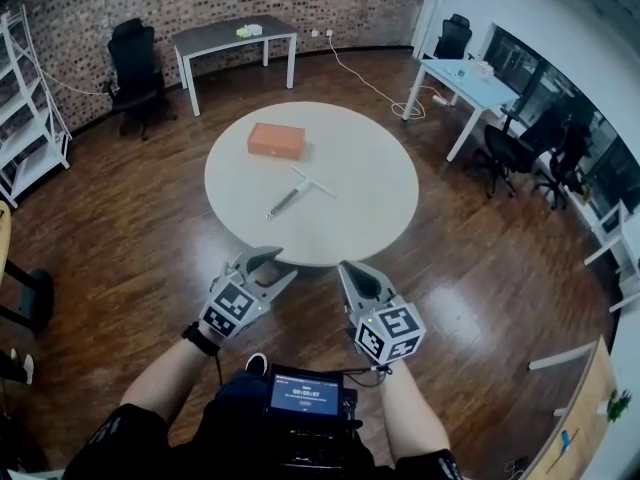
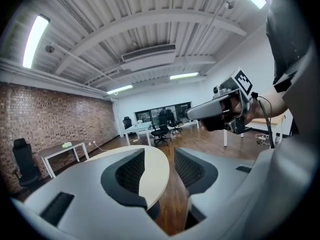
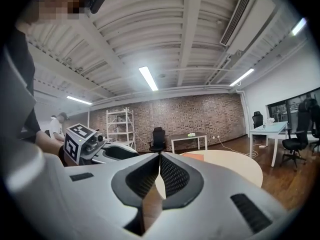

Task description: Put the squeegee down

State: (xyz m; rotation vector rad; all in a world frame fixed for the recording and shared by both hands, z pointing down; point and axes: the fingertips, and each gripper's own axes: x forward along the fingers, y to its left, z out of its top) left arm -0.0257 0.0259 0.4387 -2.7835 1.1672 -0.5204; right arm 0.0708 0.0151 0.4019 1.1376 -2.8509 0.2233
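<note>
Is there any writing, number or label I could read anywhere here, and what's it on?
On the screen at the person's chest: white characters, too small and blurred to read.
On the marker cubes of the left hand-held gripper and right hand-held gripper: black-and-white square patterns only, no words.
On the orange box on the round table: no readable print.

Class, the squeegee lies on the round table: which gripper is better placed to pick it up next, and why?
Left, probably. The left gripper has its jaws apart, and the squeegee points its handle toward that side. The right gripper has its jaws together. Both are short of the table.
</note>
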